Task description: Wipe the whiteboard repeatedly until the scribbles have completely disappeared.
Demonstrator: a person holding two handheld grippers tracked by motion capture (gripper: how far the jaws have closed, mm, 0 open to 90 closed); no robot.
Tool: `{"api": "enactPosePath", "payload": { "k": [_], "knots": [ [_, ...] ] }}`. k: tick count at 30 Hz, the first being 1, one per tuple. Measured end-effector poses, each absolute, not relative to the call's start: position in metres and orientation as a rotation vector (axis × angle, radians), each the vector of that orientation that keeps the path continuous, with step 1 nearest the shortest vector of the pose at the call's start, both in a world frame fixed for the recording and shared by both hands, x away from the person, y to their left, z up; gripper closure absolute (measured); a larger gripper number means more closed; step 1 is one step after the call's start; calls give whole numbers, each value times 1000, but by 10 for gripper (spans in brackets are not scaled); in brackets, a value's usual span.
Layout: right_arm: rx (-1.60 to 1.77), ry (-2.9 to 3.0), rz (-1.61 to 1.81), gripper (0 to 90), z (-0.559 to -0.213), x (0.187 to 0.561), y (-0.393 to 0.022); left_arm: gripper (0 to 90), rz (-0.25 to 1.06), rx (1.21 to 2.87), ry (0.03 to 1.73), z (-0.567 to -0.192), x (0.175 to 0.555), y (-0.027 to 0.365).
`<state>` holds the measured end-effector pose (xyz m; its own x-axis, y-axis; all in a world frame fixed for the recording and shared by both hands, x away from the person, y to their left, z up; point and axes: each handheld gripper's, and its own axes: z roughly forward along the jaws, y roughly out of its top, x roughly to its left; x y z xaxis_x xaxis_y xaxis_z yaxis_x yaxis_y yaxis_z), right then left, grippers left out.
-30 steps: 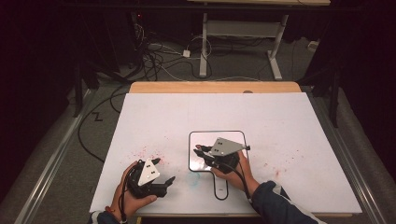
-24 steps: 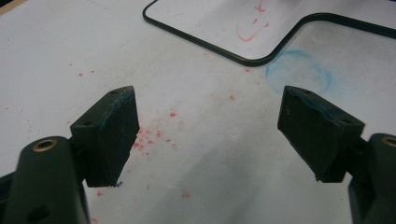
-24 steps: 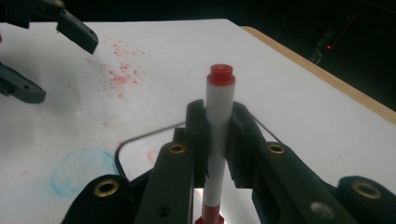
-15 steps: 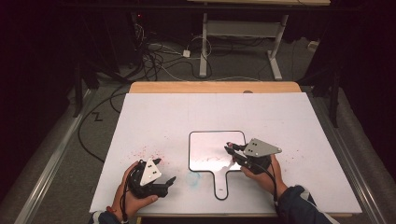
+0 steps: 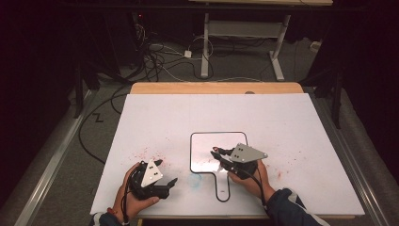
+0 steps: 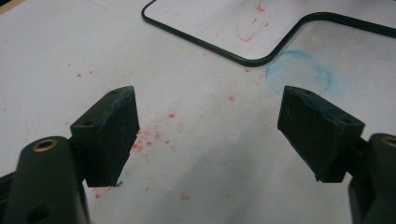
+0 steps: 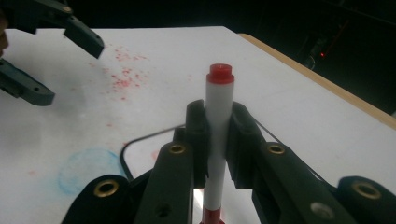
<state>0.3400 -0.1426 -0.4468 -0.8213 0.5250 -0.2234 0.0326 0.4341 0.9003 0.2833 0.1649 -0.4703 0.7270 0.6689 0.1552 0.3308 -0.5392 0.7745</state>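
Observation:
A small whiteboard [image 5: 207, 146] with a black rim and a handle lies on the white table sheet [image 5: 211, 113]; faint red strokes [image 6: 247, 32] mark its surface. My right gripper [image 5: 218, 154] hovers over its lower right part, shut on a white marker [image 7: 218, 140] with red ends that stands upright between the pads. In the right gripper view the jaws [image 7: 219, 109] clamp the marker's barrel. My left gripper [image 5: 166, 172] rests at the sheet's near left, open, with nothing between its fingers [image 6: 208, 126]. The whiteboard's corner [image 6: 210, 23] lies ahead of it.
Red speckles [image 5: 146, 153] and a blue smudge [image 5: 195, 180] stain the sheet near the left gripper. The table's wooden far edge [image 5: 216, 88] shows beyond the sheet. Cables [image 5: 160, 56] and a desk frame [image 5: 240, 33] sit on the dark floor behind.
My right gripper, holding the marker, swung right off the whiteboard, then came back left over its lower right part. The left gripper stayed still.

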Motion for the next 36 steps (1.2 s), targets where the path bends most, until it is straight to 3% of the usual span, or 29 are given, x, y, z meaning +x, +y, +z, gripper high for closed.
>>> {"api": "enactPosePath", "payload": {
  "k": [5,16,22,36],
  "knots": [
    [436,2207,1344,814,-447,337,-147,197,573,2166,755,-470,283,167],
    [596,2138,1294,814,-444,355,-205,197,576,2169,751,-469,283,164],
    [560,2148,1319,814,-446,352,-186,197,572,2163,751,-469,284,164],
    [447,2233,1382,813,-447,359,-100,197,563,2152,750,-469,283,168]
  ]
}}
